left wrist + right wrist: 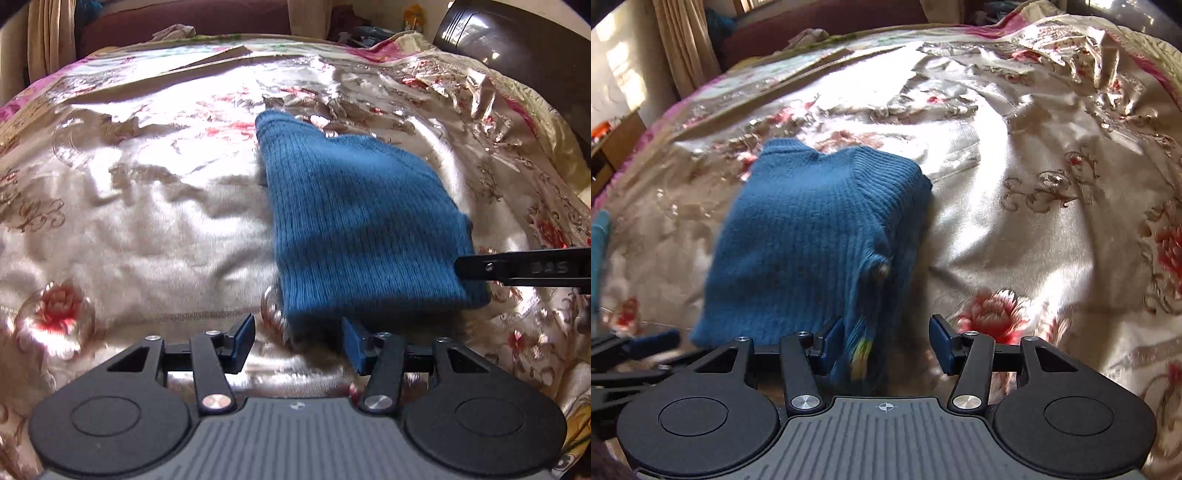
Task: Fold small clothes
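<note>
A small blue knitted garment (362, 218) lies folded on the shiny floral bedspread (147, 206). My left gripper (298, 345) is open, its jaws wide apart just short of the garment's near edge, nothing between them. In the right wrist view the garment (812, 240) lies ahead and to the left, with a multicoloured bit at its near right corner. My right gripper (886, 343) is open, and that near corner hangs between its jaws beside the left finger. A finger of the right gripper (524, 268) enters the left wrist view from the right, over the garment's right edge.
The bedspread (1034, 221) is wrinkled toward the far right. A dark sofa (177, 22) and curtains (48, 33) stand behind the bed. A dark rounded object (498, 37) sits at the far right. The left gripper's parts (635, 350) show at the lower left of the right wrist view.
</note>
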Action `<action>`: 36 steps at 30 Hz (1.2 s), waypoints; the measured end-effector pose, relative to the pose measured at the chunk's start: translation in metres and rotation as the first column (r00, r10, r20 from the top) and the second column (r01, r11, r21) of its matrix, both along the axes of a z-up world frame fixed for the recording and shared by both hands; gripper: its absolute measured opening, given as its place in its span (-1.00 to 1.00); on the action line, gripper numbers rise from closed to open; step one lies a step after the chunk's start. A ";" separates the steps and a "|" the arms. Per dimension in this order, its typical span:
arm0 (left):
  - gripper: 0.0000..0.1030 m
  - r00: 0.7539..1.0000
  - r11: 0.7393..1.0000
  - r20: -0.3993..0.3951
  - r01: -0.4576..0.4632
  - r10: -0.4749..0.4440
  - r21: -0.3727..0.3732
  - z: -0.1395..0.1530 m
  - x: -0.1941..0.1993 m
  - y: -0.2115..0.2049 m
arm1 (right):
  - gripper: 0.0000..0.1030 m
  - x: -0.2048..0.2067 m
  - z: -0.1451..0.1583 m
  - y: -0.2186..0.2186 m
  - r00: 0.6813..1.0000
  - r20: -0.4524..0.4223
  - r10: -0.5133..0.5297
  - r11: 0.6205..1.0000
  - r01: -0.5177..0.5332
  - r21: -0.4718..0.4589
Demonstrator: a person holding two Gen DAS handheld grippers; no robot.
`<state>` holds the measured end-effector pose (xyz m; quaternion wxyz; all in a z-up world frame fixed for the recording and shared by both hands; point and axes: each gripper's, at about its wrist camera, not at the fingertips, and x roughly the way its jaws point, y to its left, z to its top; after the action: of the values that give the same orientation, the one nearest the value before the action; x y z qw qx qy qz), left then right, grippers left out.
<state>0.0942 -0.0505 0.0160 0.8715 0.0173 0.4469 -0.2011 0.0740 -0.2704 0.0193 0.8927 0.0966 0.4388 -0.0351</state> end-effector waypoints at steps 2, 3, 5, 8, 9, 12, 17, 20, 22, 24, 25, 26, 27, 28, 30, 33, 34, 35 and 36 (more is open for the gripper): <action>0.08 1.000 1.000 -0.007 0.003 -0.003 0.002 -0.002 -0.004 -0.002 | -0.02 -0.013 0.007 0.008 1.000 0.024 0.008 1.000 -0.008 0.006; 0.08 1.000 1.000 -0.010 0.005 -0.005 0.005 -0.002 -0.006 -0.002 | -0.02 -0.018 0.009 0.012 0.999 0.033 0.014 1.000 -0.014 0.005; 0.08 1.000 1.000 -0.015 0.009 -0.009 0.010 -0.001 -0.010 -0.003 | -0.02 -0.026 0.009 0.020 0.999 0.041 0.019 1.000 -0.018 -0.005; 0.14 1.000 1.000 -0.013 0.012 -0.012 0.011 -0.001 -0.015 -0.002 | -0.02 -0.033 0.005 0.027 0.999 0.044 0.003 1.000 -0.002 -0.011; 0.15 1.000 1.000 -0.012 0.011 -0.011 0.010 0.000 -0.016 -0.002 | -0.02 -0.034 0.003 0.029 0.999 0.041 -0.001 1.000 0.001 -0.008; 0.18 1.000 1.000 -0.009 0.011 -0.011 0.012 0.001 -0.020 -0.001 | -0.02 -0.038 -0.004 0.031 1.000 0.021 -0.011 1.000 0.011 0.001; 0.21 1.000 1.000 -0.003 0.007 -0.007 0.015 0.002 -0.023 -0.001 | 0.04 -0.044 -0.006 0.038 1.000 0.014 -0.009 1.000 0.009 -0.015; 0.27 1.000 1.000 -0.003 0.009 -0.009 0.019 0.003 -0.025 -0.002 | 0.05 -0.047 -0.006 0.041 1.000 0.020 -0.013 1.000 0.014 -0.016; 0.29 1.000 1.000 -0.002 0.012 -0.012 0.023 0.003 -0.027 -0.003 | 0.09 -0.048 -0.007 0.042 1.000 0.019 -0.013 1.000 0.014 -0.017; 0.30 1.000 1.000 0.000 0.015 -0.015 0.028 0.003 -0.028 -0.004 | 0.10 -0.049 -0.007 0.043 1.000 0.017 -0.013 1.000 0.013 -0.014; 0.31 1.000 0.999 0.001 0.016 -0.016 0.029 0.003 -0.029 -0.004 | 0.10 -0.050 -0.008 0.043 1.000 0.016 -0.013 1.000 0.013 -0.013; 0.32 1.000 0.999 0.001 0.017 -0.017 0.029 0.003 -0.030 -0.004 | 0.11 -0.051 -0.009 0.043 1.000 0.015 -0.015 1.000 0.015 -0.013; 0.32 1.000 0.999 0.001 0.017 -0.017 0.028 0.003 -0.030 -0.003 | 0.11 -0.051 -0.009 0.043 1.000 0.012 -0.017 1.000 0.017 -0.012; 0.32 1.000 0.999 0.001 0.017 -0.017 0.027 0.003 -0.031 -0.003 | 0.12 -0.051 -0.010 0.042 1.000 0.011 -0.021 1.000 0.021 -0.009; 0.33 1.000 0.999 0.002 0.017 -0.017 0.029 0.003 -0.031 -0.003 | 0.14 -0.052 -0.012 0.041 1.000 0.005 -0.026 1.000 0.026 -0.006; 0.34 1.000 0.999 0.005 0.018 -0.018 0.034 0.003 -0.033 -0.003 | 0.15 -0.054 -0.014 0.041 1.000 0.002 -0.028 1.000 0.028 -0.007; 0.35 1.000 0.999 0.006 0.019 -0.019 0.038 0.002 -0.034 -0.004 | 0.16 -0.054 -0.014 0.042 1.000 0.001 -0.027 1.000 0.027 -0.014; 0.36 1.000 0.999 0.008 0.019 -0.020 0.042 0.003 -0.036 -0.004 | 0.16 -0.055 -0.014 0.043 1.000 0.001 -0.026 0.999 0.026 -0.024; 0.37 1.000 0.999 0.010 0.021 -0.022 0.046 0.003 -0.037 -0.005 | 0.16 -0.055 -0.014 0.044 1.000 0.002 -0.025 0.999 0.025 -0.033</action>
<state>0.0573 -0.0554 0.0187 0.8709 0.0432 0.4468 -0.2000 0.0190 -0.2264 0.0053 0.8941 0.0873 0.4361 -0.0535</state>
